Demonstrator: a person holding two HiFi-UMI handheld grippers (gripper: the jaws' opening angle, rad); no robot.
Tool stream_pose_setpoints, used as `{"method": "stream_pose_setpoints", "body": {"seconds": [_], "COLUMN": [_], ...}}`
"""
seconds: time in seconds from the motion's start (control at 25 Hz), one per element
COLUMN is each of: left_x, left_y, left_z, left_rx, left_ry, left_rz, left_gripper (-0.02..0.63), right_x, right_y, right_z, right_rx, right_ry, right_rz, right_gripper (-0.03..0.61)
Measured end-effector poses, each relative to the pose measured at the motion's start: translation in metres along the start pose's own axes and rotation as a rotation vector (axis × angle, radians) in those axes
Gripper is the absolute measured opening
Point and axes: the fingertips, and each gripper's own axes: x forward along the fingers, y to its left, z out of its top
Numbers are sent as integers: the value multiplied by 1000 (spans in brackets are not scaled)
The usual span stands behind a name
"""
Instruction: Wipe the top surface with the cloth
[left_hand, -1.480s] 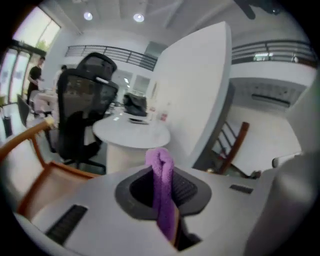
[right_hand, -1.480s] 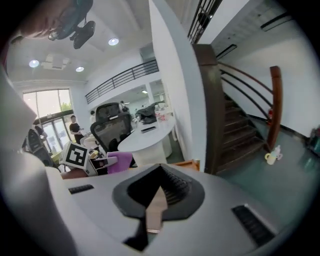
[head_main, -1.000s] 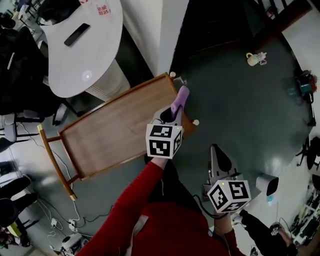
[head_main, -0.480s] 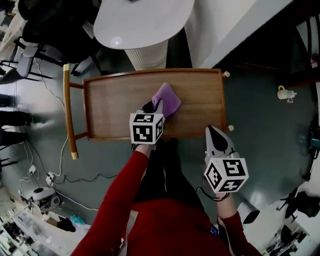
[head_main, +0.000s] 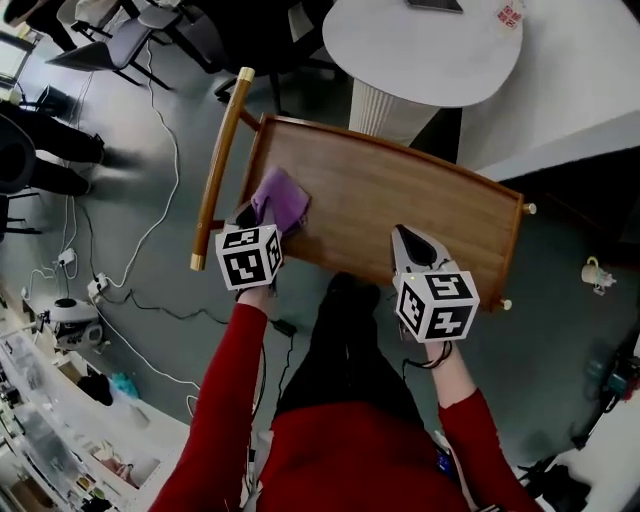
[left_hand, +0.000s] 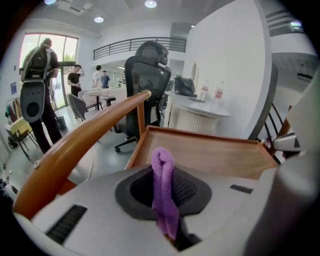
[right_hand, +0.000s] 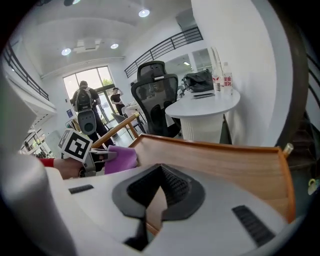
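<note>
Pinches a fold of purple cloth tight between the jaws of the left gripper, nothing else in the grip. Spreads the loose part of that cloth over the left end of the wooden trolley top, left of centre in the head view. Carries the right gripper with jaws closed tip to tip on nothing, above the near edge of the same top, right of centre and well apart from the cloth. Runs red sleeves from both grippers down to the bottom of the frame. Bounds the top with a raised lip, with a round wooden handle bar just off its left end. Sets a white round table just beyond the trolley at the upper edge, a black office chair near it, and cables across the grey floor at left.
</note>
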Motion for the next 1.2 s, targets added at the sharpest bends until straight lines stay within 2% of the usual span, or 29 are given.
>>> {"method": "stream_pose_setpoints", "body": {"seconds": [0.16, 0.24, 0.36, 0.44, 0.52, 0.68, 0.8, 0.88, 1.0, 1.08, 1.2], "left_x": [-4, -14, -37, -55, -73, -105, -120, -118, -107, -101, -89], "left_y": [13, -1, -66, -131, -202, -331, -394, -414, -419, -417, -412], "left_z": [1, 16, 41, 51, 52, 27, -9, -33, -60, -70, -72], "left_rx": [24, 54, 143, 210, 244, 299, 349, 373, 370, 357, 325], "left_ry": [-23, -62, -123, -144, -144, -90, -19, 30, 97, 126, 137], "left_rz": [41, -8, -210, -391, -579, -894, -1025, -1045, -1012, -975, -907], "left_gripper": [48, 48, 48, 48, 48, 48, 48, 48, 48, 48, 48], "right_x": [7, -1, -37, -77, -122, -204, -249, -265, -275, -277, -275], "right_y": [10, 4, -23, -50, -79, -121, -126, -126, -125, -123, -129], "right_z": [1, 5, 4, -4, -17, -56, -91, -113, -133, -135, -125], "right_rx": [7, 36, 137, 216, 284, 403, 491, 538, 582, 578, 520], "right_ry": [-12, -36, -97, -140, -178, -243, -276, -289, -279, -262, -230], "right_rz": [8, -28, -142, -251, -372, -583, -682, -730, -755, -741, -704], "right_gripper": [3, 3, 3, 3, 3, 3, 3, 3, 3, 3, 3]}}
